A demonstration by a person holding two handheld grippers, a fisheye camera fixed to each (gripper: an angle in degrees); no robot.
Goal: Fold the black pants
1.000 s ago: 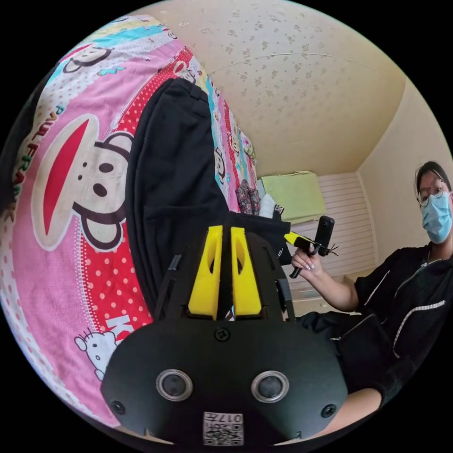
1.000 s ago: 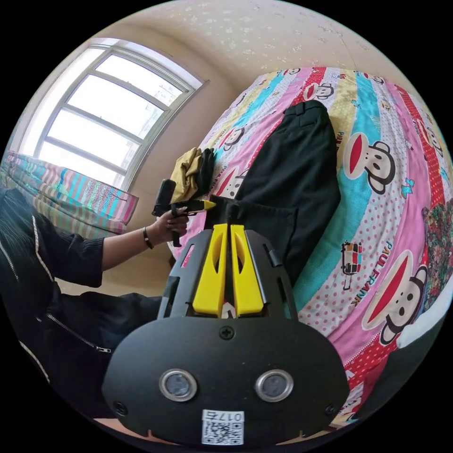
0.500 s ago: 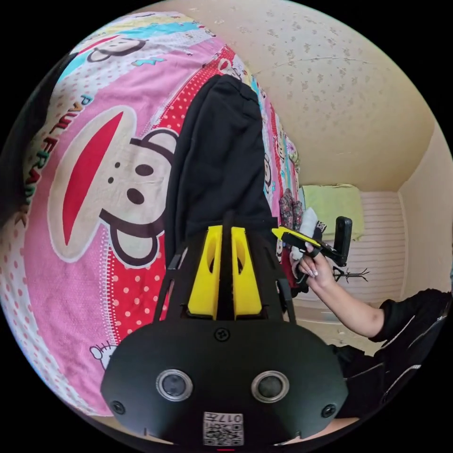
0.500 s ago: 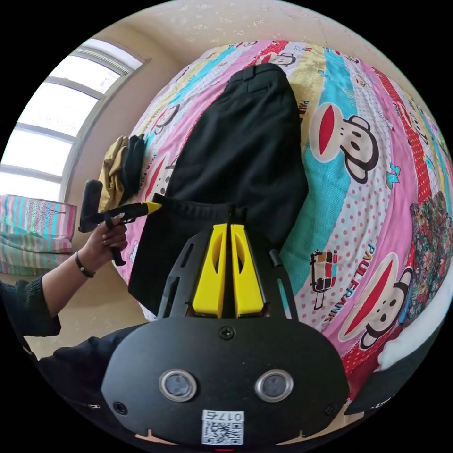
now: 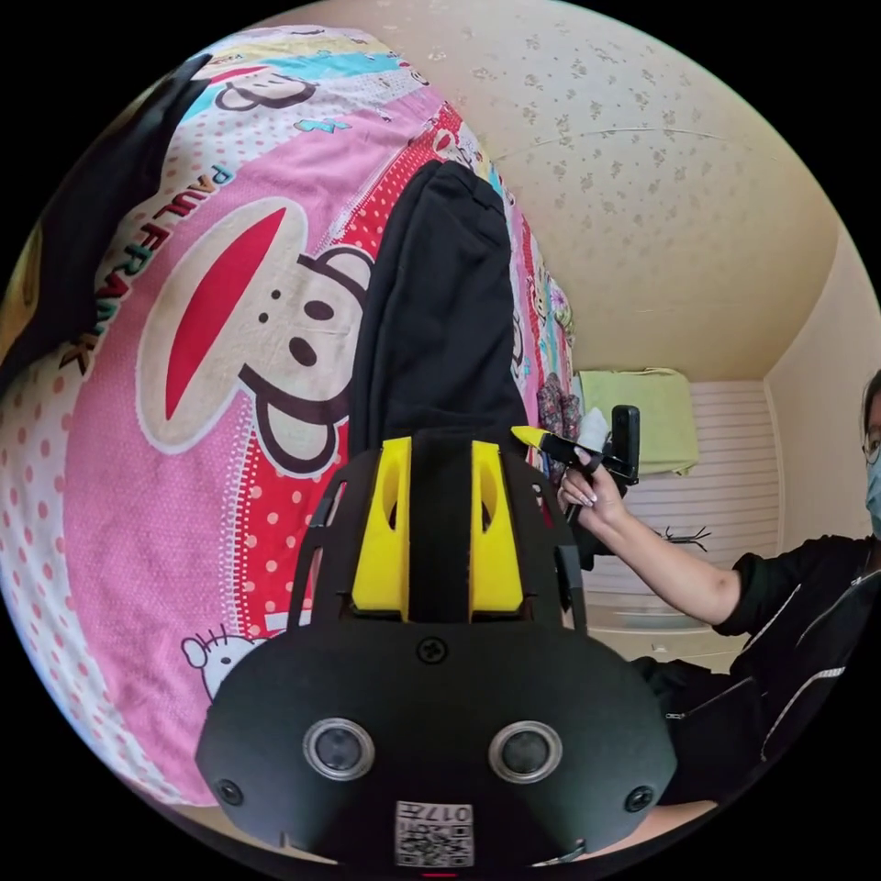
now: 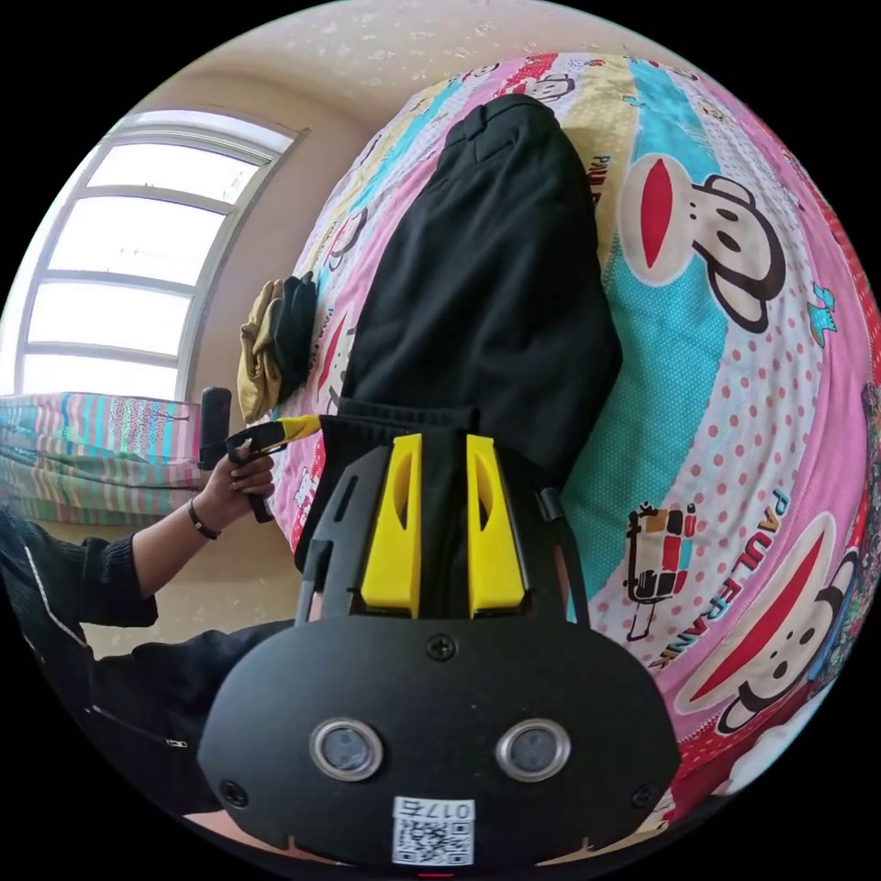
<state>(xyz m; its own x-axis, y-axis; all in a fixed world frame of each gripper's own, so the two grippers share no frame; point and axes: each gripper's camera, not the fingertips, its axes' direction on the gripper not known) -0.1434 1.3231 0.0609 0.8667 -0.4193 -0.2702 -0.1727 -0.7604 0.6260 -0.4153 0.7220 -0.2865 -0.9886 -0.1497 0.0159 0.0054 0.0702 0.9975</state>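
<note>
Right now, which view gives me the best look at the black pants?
The right gripper view: the black pants lie broad across the bedsheet, their near edge visible. The left gripper view shows them narrower, the near end hidden behind its fingers.

black pants: 1 | bed: 1 | tools: 2, left tool, right tool | window: 1 | yellow-and-dark clothes pile: 1 | person: 1
</note>
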